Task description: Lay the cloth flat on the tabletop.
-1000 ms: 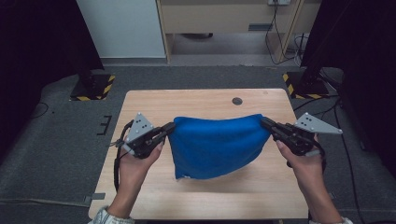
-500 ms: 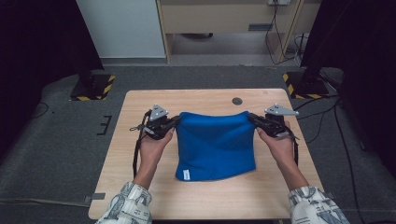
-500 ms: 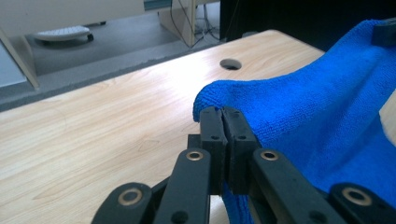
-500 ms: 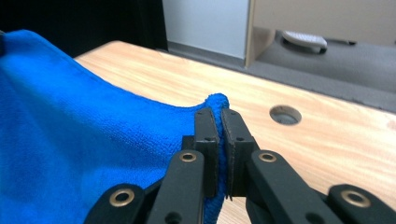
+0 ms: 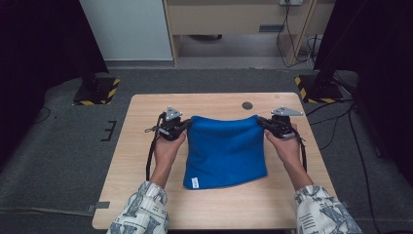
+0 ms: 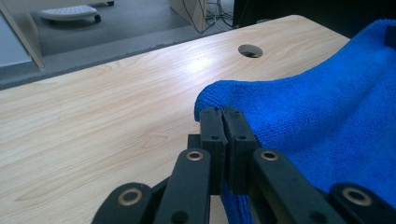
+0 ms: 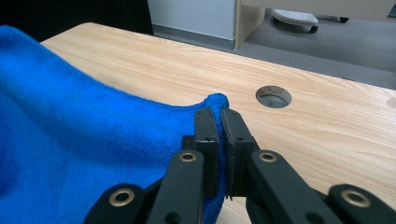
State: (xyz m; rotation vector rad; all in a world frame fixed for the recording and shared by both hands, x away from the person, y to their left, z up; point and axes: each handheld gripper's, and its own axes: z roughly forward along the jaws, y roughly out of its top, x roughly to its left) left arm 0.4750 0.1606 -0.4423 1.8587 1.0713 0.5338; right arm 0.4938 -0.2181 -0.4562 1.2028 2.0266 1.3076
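Stretching between left tool (image 5: 184, 126) and right tool (image 5: 263, 122), blue towel (image 5: 225, 151) corners pinched.

A blue microfibre towel (image 5: 225, 151) is spread, folded, in the middle of the wooden table (image 5: 146, 146). Its two far corners are pinched and held slightly raised, so the far edge sags between them. A small white label is seen at its near left corner.
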